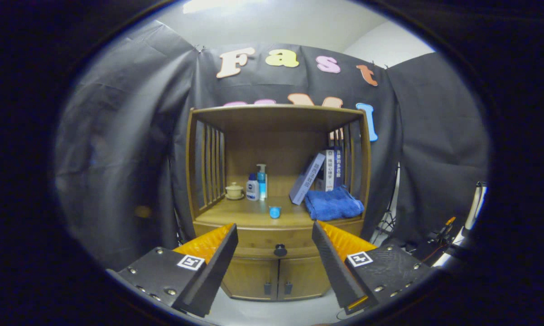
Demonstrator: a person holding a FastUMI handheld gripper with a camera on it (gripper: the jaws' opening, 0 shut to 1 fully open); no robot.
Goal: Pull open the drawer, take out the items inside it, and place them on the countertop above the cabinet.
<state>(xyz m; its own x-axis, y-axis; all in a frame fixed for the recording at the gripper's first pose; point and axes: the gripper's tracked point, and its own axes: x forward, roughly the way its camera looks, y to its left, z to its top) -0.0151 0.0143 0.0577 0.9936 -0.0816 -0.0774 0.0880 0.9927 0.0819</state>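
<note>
The gripper (pixel 275 235) held its jaws wide apart, clamped on nothing. Straight ahead between them stood a wooden cabinet (pixel 208 154) with slatted sides. Its drawer (pixel 258 240) was closed, the round dark knob (pixel 280 250) centred in the gap just beyond the fingertips. On the countertop (pixel 235 213) beyond sat a small blue cup (pixel 275 211), a folded blue plush towel (pixel 334 203), leaning books (pixel 319 174), two bottles (pixel 257 183) and a lidded ceramic cup (pixel 234 190).
</note>
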